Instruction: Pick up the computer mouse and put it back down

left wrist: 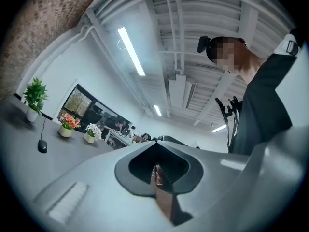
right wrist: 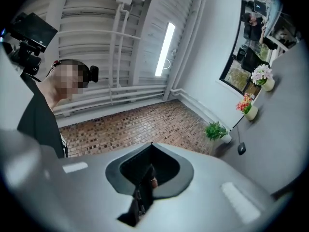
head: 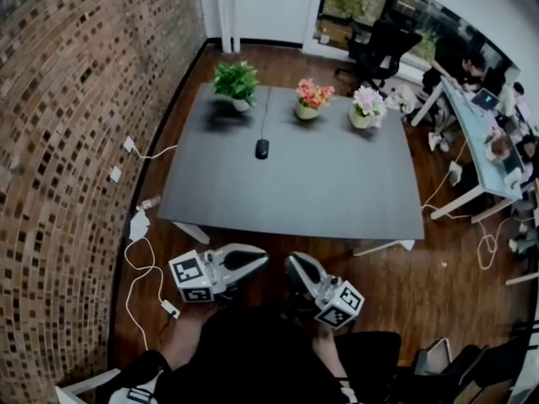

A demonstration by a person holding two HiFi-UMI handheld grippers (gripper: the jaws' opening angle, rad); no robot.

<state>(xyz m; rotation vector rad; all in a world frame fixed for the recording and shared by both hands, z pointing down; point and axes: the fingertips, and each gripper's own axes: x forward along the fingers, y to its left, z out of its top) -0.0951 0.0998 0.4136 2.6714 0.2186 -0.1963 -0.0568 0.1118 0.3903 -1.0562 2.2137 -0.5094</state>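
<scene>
The left gripper (head: 261, 259) and the right gripper (head: 294, 265) are both hanging clenched on nothing, close to the person, off the grey table (head: 337, 200). The computer mouse (head: 262, 149) is lying far across it, near the green plant (head: 236, 81).

**Person and hand-held tools, seen from above and along each tool.** The torso and shoulders are covered by a black top (head: 253, 352). The left gripper (head: 263, 259) and right gripper (head: 292, 263) have smooth pale-grey shells that taper to rounded noses with darker grey inlays. Each carries at its rear a white cube (head: 192, 278) printed with black square markers on its visible faces. Each shell has a dark grey, shield-shaped recess (left wrist: 140, 163) with a ribbed black lining. One flank bears a pale, finely ribbed rectangle (left wrist: 67, 202). A small black device (left wrist: 203, 43) sits on the head.
</scene>
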